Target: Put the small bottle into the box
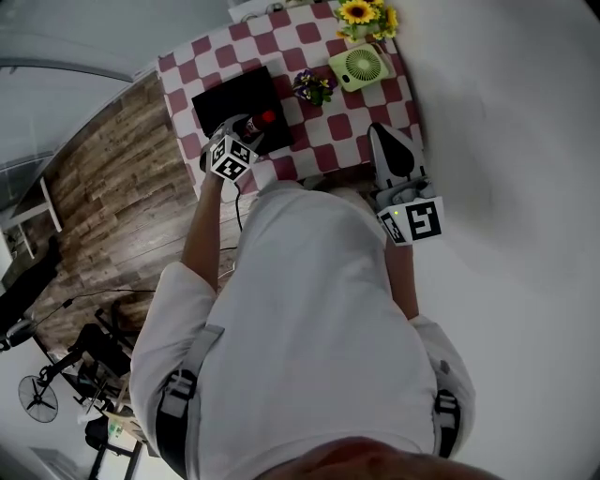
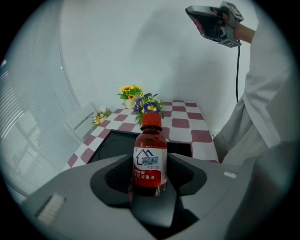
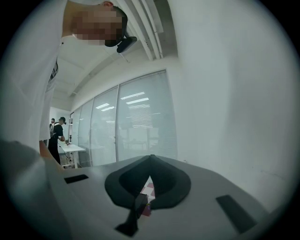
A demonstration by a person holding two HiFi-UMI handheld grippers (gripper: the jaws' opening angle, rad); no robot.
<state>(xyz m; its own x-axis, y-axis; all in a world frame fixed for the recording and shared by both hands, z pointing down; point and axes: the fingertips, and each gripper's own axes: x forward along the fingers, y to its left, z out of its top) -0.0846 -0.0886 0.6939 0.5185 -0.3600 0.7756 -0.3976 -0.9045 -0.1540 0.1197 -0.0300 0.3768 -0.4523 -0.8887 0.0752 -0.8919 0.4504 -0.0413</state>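
– White shirt (image 1: 309, 309) of the person fills the lower part of the head view. What does the left gripper (image 2: 149, 178) hold?
– Its jaws are pressed on the small bottle (image 2: 150, 157). The bottle is upright with its red cap on top, above the near right part of the black box (image 2: 117, 143).
– Where does the box lie?
– On the checked table (image 1: 347, 127), at its left side, near the front edge.
– And the right gripper (image 3: 151, 161)?
– It is held up beside the table's front right corner, jaws together, nothing between them. A green fan (image 1: 361, 66) and sunflowers (image 1: 361, 14) stand at the far right corner, and purple flowers (image 1: 314, 86) just beside the box.
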